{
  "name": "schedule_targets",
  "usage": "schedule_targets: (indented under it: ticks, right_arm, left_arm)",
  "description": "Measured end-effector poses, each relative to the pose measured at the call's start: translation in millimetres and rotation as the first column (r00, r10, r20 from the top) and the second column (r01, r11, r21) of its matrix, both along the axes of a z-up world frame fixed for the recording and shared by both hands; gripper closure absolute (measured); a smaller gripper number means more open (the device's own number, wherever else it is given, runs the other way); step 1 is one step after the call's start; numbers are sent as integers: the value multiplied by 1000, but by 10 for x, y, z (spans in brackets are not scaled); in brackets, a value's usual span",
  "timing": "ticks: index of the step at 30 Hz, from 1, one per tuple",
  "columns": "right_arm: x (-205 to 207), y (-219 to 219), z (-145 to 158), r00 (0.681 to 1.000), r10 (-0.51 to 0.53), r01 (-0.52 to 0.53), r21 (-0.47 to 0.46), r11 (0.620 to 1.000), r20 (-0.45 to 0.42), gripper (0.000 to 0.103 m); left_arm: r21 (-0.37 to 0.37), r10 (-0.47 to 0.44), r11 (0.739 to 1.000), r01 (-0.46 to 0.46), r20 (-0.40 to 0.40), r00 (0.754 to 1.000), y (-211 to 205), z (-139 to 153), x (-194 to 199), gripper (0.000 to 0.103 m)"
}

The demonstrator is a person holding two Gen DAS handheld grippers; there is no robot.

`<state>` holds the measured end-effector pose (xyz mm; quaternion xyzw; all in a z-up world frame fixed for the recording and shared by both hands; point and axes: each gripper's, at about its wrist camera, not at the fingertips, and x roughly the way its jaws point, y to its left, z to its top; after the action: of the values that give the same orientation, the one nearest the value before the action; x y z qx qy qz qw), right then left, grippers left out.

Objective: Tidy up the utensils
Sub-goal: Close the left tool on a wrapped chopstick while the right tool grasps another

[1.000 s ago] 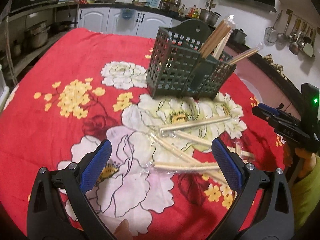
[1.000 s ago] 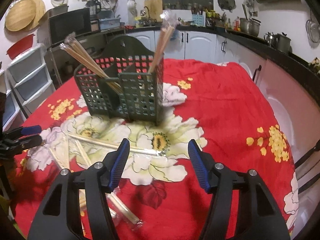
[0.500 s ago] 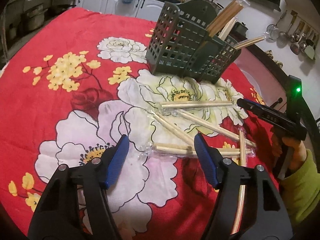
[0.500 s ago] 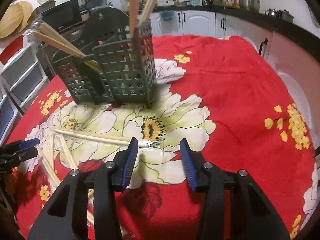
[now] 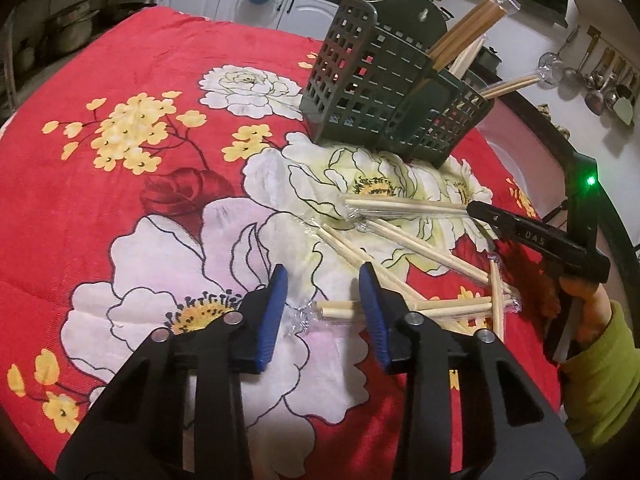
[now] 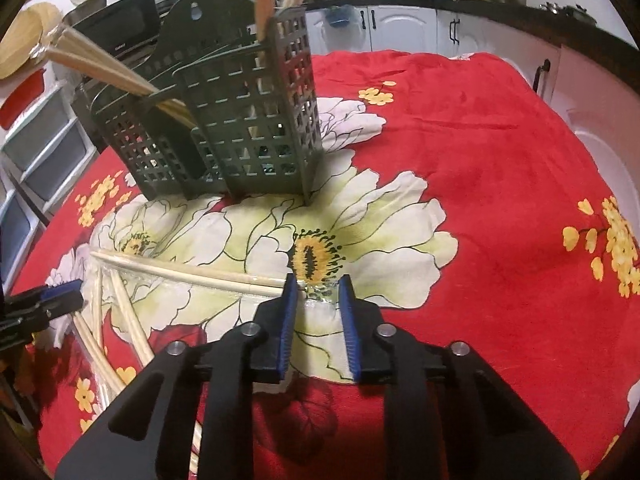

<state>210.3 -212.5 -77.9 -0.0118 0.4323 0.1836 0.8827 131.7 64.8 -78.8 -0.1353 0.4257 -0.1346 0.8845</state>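
A dark green slotted caddy (image 5: 384, 92) (image 6: 240, 120) stands on the red flowered tablecloth (image 5: 120, 60) with wrapped chopsticks upright in it. Several more wrapped chopsticks (image 5: 420, 248) lie scattered in front of it. My left gripper (image 5: 323, 280) hangs low over the cloth, jaws closing. The blunt end of one wrapped pair (image 5: 336, 312) lies between them, and the pads are clear of it. My right gripper (image 6: 318, 284) (image 5: 472, 208) is closing at the wrapper tip of a long pack (image 6: 192, 274) (image 5: 400, 210), with a gap still showing between the pads.
Kitchen counters and white cabinets (image 6: 400, 32) ring the table. Ladles (image 5: 600, 84) hang on the right wall and plastic drawers (image 6: 36, 148) stand on the left. A green sleeve (image 5: 600, 380) holds the right gripper. The cloth to the right of the caddy (image 6: 480, 140) is bare.
Both grippers sank towards the chopsticks on the cloth and their jaws narrowed a lot. The right gripper's tip came up to the end of the long pack.
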Motion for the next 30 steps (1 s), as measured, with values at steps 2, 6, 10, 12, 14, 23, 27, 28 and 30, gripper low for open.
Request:
schedule_targets:
  ticks: [2, 6, 10, 12, 14, 23, 27, 28, 30]
  right_arm:
    - [11, -18, -16, 1000, -13, 13, -1, 1000, -6, 96]
    - [2, -50, -3, 1000, -24, 24, 4, 1000, 3, 100]
    - [-18, -85, 31, 999, -32, 32, 19, 999, 16, 102]
    - [-30, -109, 55, 999, -37, 36, 30, 999, 23, 102]
    - [-50, -134, 89, 999, -43, 42, 39, 998, 33, 102]
    - [-148, -193, 366, 994, -45, 38, 68, 997, 104, 102]
    - [-208, -183, 512, 989, -39, 31, 60, 998, 145, 102]
    - [-221, -178, 546, 987, -39, 31, 56, 998, 155, 102]
    - [-251, -176, 609, 984, -40, 31, 54, 998, 173, 102]
  left_arm:
    - [7, 2, 1000, -2, -1, 1000, -5, -2, 4, 82]
    - [14, 0, 1000, 0, -3, 1000, -14, -4, 4, 90]
    - [12, -20, 1000, 20, -9, 1000, -26, -10, 2, 100]
    - [5, -21, 1000, 21, -10, 1000, -21, -14, 5, 102]
    - [-4, -21, 1000, 21, -14, 1000, -4, -16, 10, 103]
    - [-5, -22, 1000, 22, 18, 1000, 5, 103, -16, 103]
    - [-9, -22, 1000, 23, 38, 999, 13, 181, -21, 103]
    - [-9, -23, 1000, 23, 43, 999, 14, 195, -27, 103]
    - [-16, -21, 1000, 22, 48, 999, 26, 225, -38, 103]
